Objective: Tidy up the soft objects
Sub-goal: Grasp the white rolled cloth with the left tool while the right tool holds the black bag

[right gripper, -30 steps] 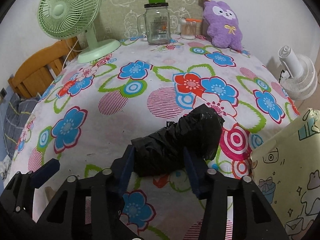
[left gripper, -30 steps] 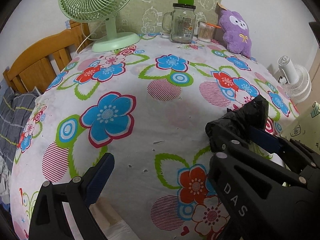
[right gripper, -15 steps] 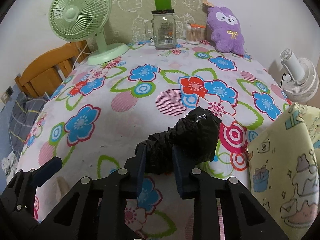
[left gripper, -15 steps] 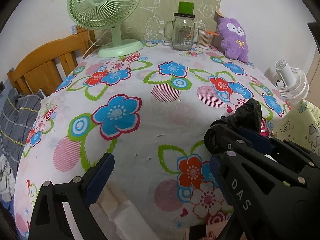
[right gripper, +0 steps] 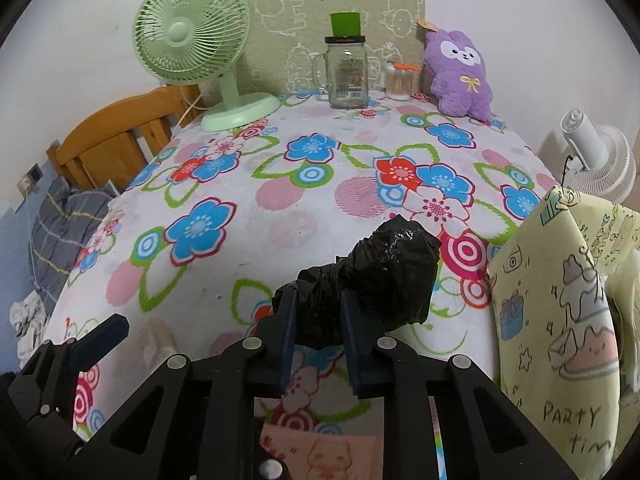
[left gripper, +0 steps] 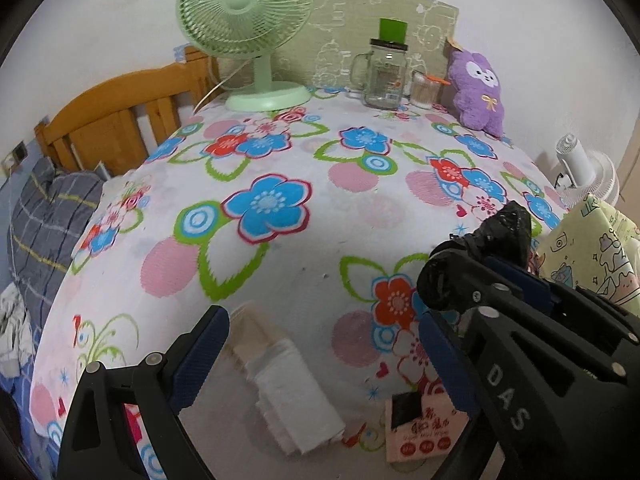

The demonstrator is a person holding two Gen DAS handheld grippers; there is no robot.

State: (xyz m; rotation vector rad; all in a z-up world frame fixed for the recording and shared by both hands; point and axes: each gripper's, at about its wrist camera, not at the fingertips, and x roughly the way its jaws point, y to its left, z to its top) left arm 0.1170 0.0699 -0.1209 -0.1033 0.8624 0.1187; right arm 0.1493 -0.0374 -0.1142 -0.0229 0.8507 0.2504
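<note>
Left wrist view: the left gripper (left gripper: pixel 320 344) stands spread and empty; the crumpled black plastic bag (left gripper: pixel 504 228) lies to its right.

Right wrist view: the right gripper (right gripper: pixel 318 320), having just closed, pinches the bag's (right gripper: pixel 384 272) near end; its long axis runs forward-right, toward the yellow cartoon-print bag (right gripper: pixel 556 296).

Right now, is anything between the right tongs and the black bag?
No. The right tongs have just been closing and already pinch the black bag by its narrow end. Nothing sits between pads and bag; the yellow bag stands beside it.
</note>
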